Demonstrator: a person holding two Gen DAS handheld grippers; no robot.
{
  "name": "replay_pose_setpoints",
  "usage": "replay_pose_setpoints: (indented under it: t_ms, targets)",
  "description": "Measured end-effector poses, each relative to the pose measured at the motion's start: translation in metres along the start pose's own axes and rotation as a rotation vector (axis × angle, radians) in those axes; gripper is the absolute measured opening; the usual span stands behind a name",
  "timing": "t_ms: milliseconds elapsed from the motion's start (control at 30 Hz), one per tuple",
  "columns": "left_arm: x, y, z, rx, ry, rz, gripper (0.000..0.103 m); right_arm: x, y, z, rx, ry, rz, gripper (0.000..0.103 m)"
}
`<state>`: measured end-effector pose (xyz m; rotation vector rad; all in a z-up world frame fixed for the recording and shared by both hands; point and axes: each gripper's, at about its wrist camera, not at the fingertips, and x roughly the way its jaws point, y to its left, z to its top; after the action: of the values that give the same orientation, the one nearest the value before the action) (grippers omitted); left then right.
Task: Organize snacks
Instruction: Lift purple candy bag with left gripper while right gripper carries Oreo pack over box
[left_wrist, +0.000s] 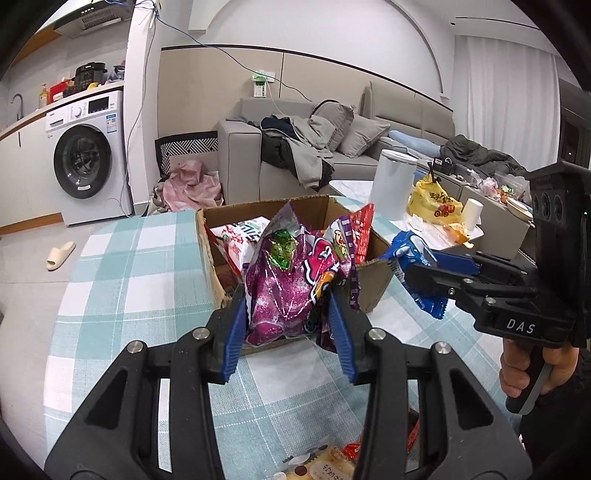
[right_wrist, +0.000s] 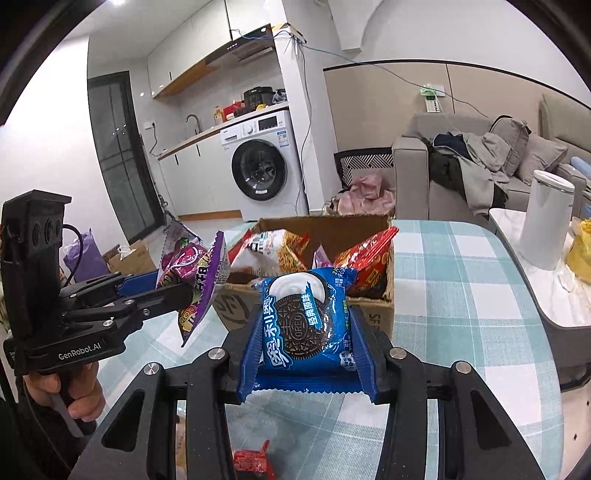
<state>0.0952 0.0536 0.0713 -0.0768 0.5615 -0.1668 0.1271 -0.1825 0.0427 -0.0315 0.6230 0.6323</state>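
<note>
One table (left_wrist: 140, 273) fills the foreground, round-edged and covered in a soft cloth of teal-and-white checks. On it stands one cardboard box (right_wrist: 373, 314), open-topped, its brown walls creased and its flaps frayed. Inside the box lie crinkly snack bags; three can be counted from the right wrist view: a white one printed with noodles (right_wrist: 273, 247), a red one (right_wrist: 369, 258) leaning on the right wall, and a small pale one between them, partly hidden.

Two grippers work just in front of the box, each black-framed with ribbed blue pads. The left gripper (left_wrist: 291, 325) pinches one glossy purple snack bag (left_wrist: 291, 280), puffy and wrinkled, held up against the near wall of the box, its top rising above the rim. The right gripper (right_wrist: 306, 347) clamps one blue Oreo packet (right_wrist: 306, 321), flat and square with zigzag sealed edges, lifted clear of the cloth just before the box's front wall.

Near the bottom edge of the cloth lie more loose snacks: one small red wrapper (right_wrist: 251, 461) and one pale packet (left_wrist: 325, 465), only partly in view
</note>
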Motion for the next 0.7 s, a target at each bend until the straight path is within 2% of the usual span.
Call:
replay_pose_setpoints:
  t_ms: [400, 700]
  targets:
    - [0.007, -0.007, 0.030, 0.011, -0.024, 0.030, 0.039, 0.006, -0.004, 0.023, 0.027, -0.023, -0.008, 0.045]
    - [0.025, 0.002, 0.050, -0.012, -0.026, 0.060, 0.039, 0.021, -0.007, 0.042, 0.048, -0.022, 0.000, 0.045]
